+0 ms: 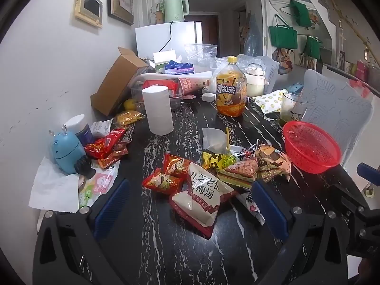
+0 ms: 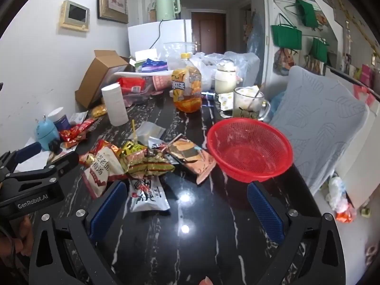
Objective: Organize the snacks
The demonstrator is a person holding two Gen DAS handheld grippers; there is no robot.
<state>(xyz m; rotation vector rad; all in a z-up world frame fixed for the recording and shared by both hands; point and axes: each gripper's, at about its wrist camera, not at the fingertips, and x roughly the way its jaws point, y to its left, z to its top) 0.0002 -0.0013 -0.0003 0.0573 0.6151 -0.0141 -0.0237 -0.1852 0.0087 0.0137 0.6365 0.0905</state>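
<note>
Grippers wide open, empty, above snack packets (image 1: pixel 201 197).

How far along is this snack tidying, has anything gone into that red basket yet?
Nothing looks done: the red plastic mesh basket is empty. Nothing is in hand either: the left gripper and the right gripper both hang open above the black marbled table. All sorting remains: the white plum-drink packet, the red foil packets and the mixed wrapper pile lie loose beside the basket.
</note>
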